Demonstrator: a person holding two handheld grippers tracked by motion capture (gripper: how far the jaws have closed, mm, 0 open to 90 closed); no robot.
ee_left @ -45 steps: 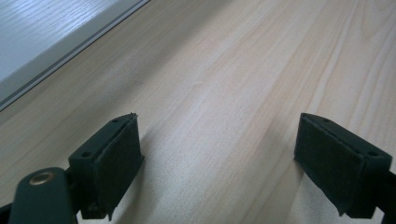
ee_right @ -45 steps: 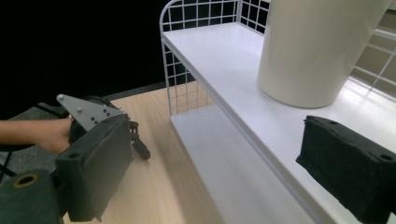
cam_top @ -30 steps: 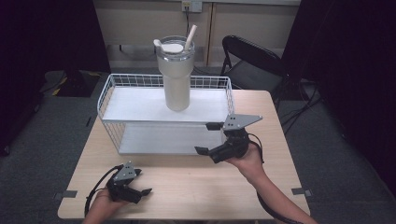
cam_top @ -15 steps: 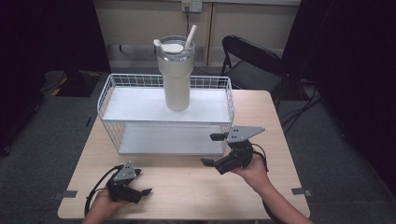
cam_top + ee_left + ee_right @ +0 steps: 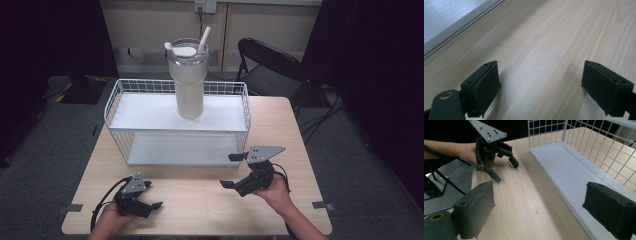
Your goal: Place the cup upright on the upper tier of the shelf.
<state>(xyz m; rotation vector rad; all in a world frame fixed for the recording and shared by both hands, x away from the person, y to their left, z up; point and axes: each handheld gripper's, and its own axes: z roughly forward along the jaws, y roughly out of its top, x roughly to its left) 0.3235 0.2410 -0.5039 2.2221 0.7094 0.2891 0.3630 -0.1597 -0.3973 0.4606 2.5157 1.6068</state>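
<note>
A tall cream tumbler [image 5: 189, 75] with a lid and straw stands upright on the top shelf of a white wire rack [image 5: 118, 97] at the table's back. My left gripper [image 5: 151, 196] rests low at the front left corner, open, with only bare wood between its pads [image 5: 540, 82]. My right gripper [image 5: 228, 170] hovers in front of the rack's right end, open and holding nothing [image 5: 539, 202]. In the right gripper view, the left gripper [image 5: 504, 170] lies ahead on the table, and the rack's lower shelf [image 5: 564, 167] runs along the right.
The wooden table [image 5: 200, 200] has bare room between the two grippers. A black folding chair [image 5: 272, 67] stands behind the table's right back corner. The rack's lower shelf [image 5: 180, 150] holds nothing. Dark carpet surrounds the table.
My right gripper has drawn back from the rack's front right toward the table's near edge, staying open. The left gripper and the tumbler have not moved.
</note>
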